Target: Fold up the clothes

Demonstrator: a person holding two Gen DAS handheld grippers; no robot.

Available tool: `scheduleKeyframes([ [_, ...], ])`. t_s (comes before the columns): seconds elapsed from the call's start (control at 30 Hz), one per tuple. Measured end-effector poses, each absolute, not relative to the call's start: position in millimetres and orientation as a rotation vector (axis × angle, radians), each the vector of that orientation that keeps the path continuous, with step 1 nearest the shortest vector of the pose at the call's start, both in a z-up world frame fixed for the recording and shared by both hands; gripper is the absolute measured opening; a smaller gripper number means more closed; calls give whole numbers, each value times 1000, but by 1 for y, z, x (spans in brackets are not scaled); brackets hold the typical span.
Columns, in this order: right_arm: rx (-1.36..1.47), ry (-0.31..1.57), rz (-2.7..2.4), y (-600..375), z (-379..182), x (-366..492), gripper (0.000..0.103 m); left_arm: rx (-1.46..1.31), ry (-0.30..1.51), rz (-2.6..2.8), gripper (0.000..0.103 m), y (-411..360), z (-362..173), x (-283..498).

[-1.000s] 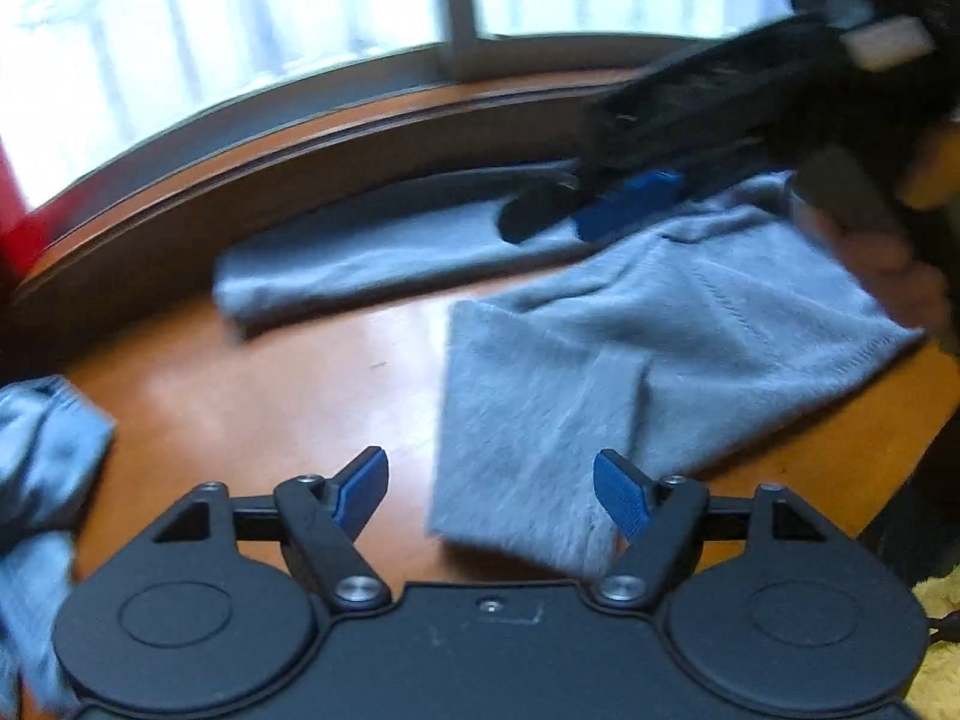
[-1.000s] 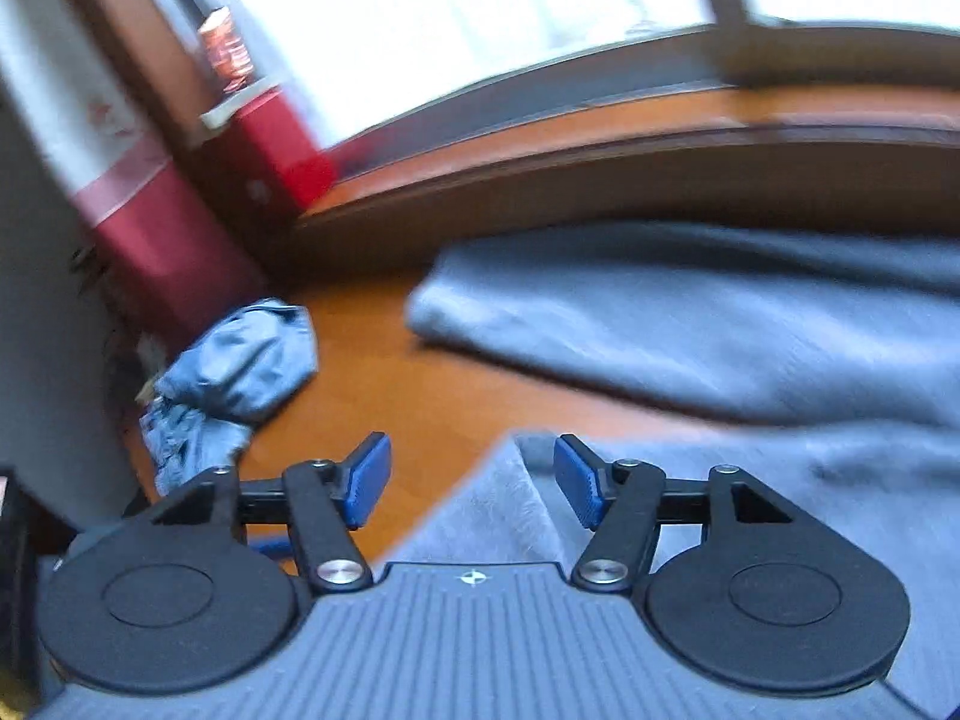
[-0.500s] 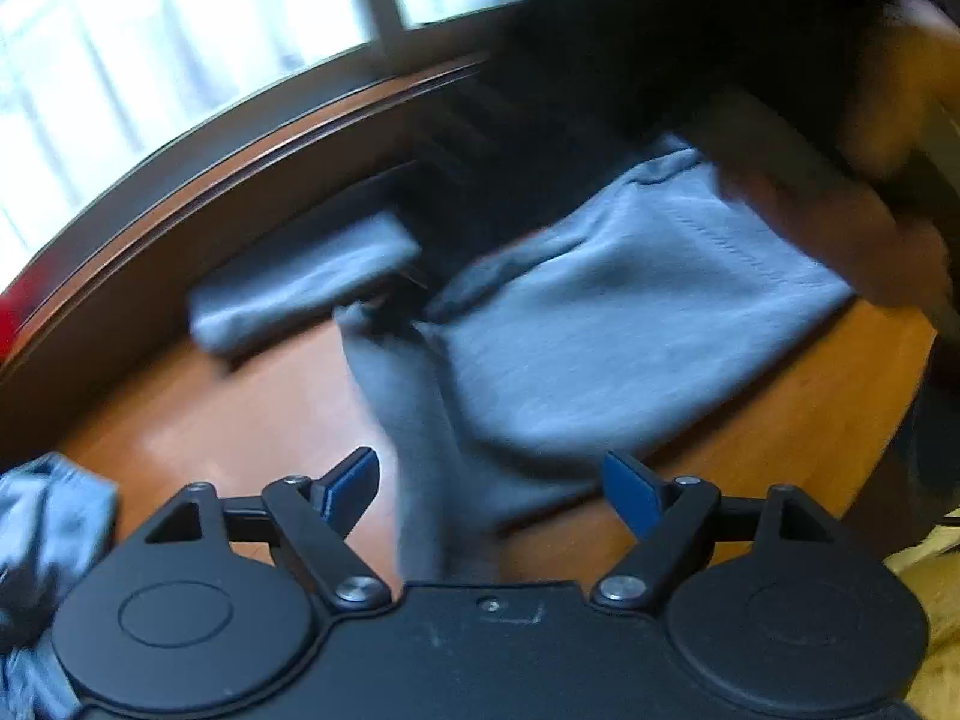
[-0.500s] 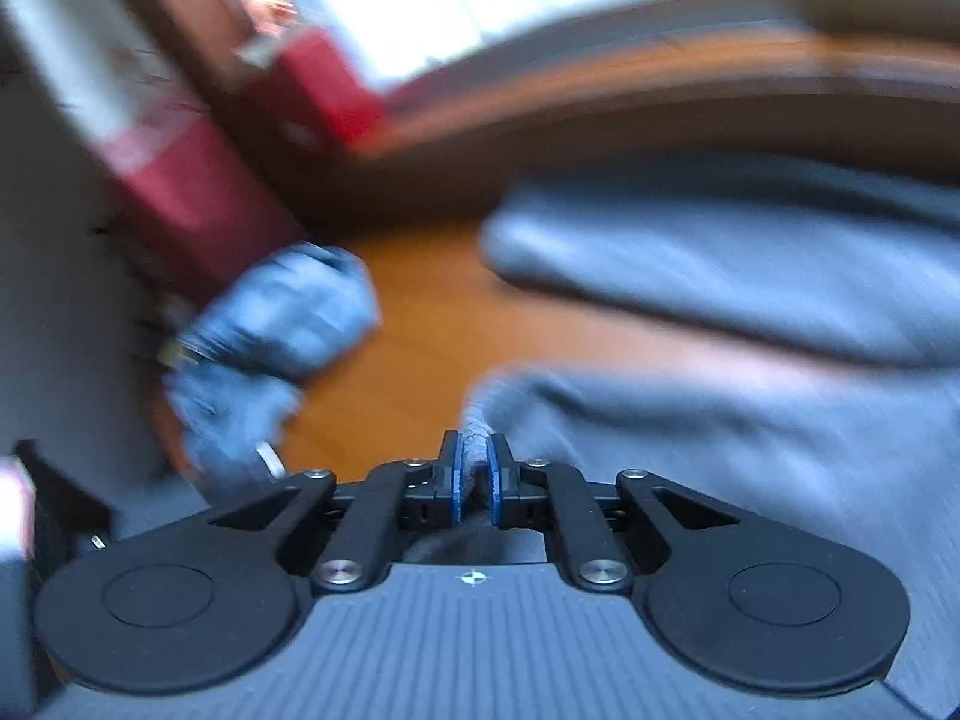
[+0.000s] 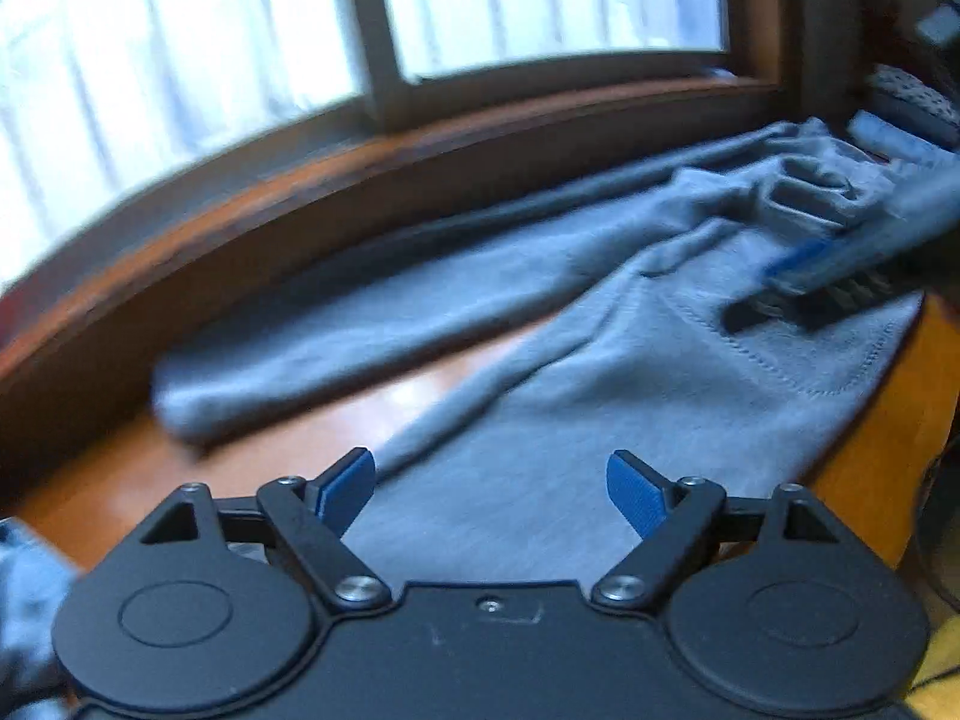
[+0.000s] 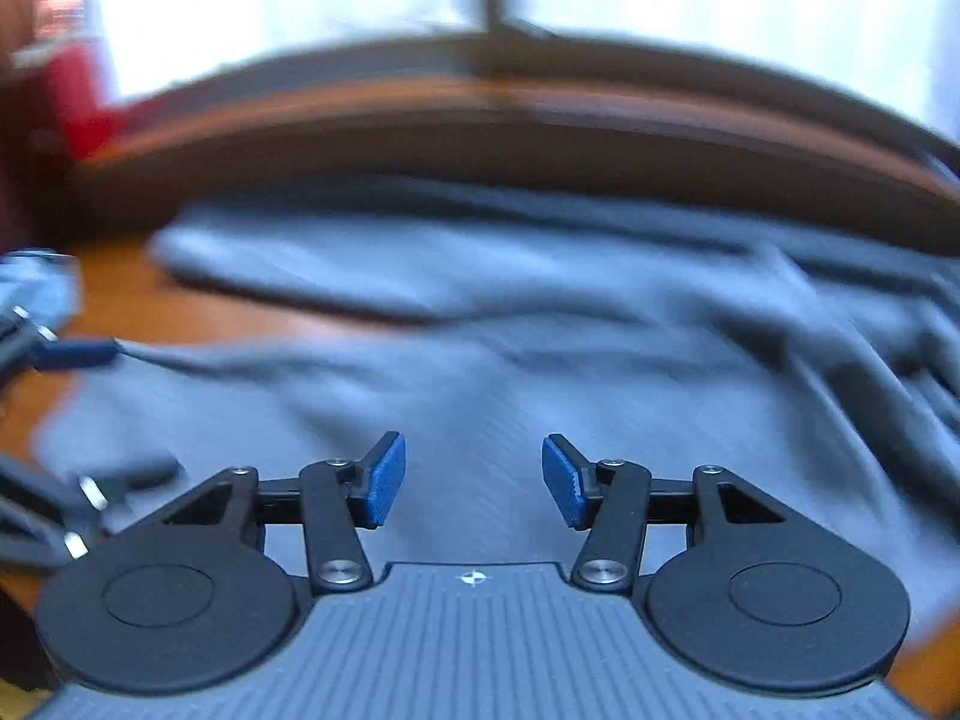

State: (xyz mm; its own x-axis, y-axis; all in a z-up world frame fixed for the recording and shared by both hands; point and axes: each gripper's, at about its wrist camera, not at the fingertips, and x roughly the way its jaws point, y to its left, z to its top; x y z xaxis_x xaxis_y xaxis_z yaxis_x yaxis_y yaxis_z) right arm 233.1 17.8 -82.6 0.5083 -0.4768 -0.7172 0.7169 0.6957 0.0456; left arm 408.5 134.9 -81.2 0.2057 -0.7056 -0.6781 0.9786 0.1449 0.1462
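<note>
Left wrist view is showing the left gripper [image 5: 491,489] with its jaws standing spread wide and pinching nothing; directly beneath and ahead of them the near leg of a pair of soft grey knitted trousers [image 5: 540,396] is lying flat on the glossy orange-brown wooden worktop [image 5: 336,420]. Beyond the jaws and to their left, the other leg is stretching along the foot of the dark wooden window sill [image 5: 360,180], with bare worktop showing in the gap between the two legs. Further off to the right, the waist end is lying bunched, and the right gripper is hovering blurred over it.

In the right wrist view the right gripper [image 6: 474,483] is opening its jaws, with nothing between the blue pads [image 6: 384,480]; grey cloth is lying just below and ahead of them. Far to the left of these jaws a crumpled blue denim garment [image 6: 36,288] is waiting at the worktop's edge, though blur is hiding its details.

Judging by this, the fold is barely begun: the legs are lying apart rather than stacked, no crosswise fold is made, and the denim piece looks untouched.
</note>
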Motion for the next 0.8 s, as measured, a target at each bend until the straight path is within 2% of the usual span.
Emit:
scheduleKeyframes([
  [0.23, 398, 771, -954, 21, -110, 196, 55, 721, 599, -1308, 83, 105, -105, 403],
  [0.4, 420, 828, -875, 27, -107, 203, 55, 655, 732, -1273, 93, 116, -109, 420],
  [0.5, 410, 885, -816, 39, -104, 217, 55, 665, 705, -1234, 100, 137, -109, 424],
  [0.8, 395, 939, -741, 57, -103, 243, 56, 615, 748, -1168, 101, 173, -108, 443],
])
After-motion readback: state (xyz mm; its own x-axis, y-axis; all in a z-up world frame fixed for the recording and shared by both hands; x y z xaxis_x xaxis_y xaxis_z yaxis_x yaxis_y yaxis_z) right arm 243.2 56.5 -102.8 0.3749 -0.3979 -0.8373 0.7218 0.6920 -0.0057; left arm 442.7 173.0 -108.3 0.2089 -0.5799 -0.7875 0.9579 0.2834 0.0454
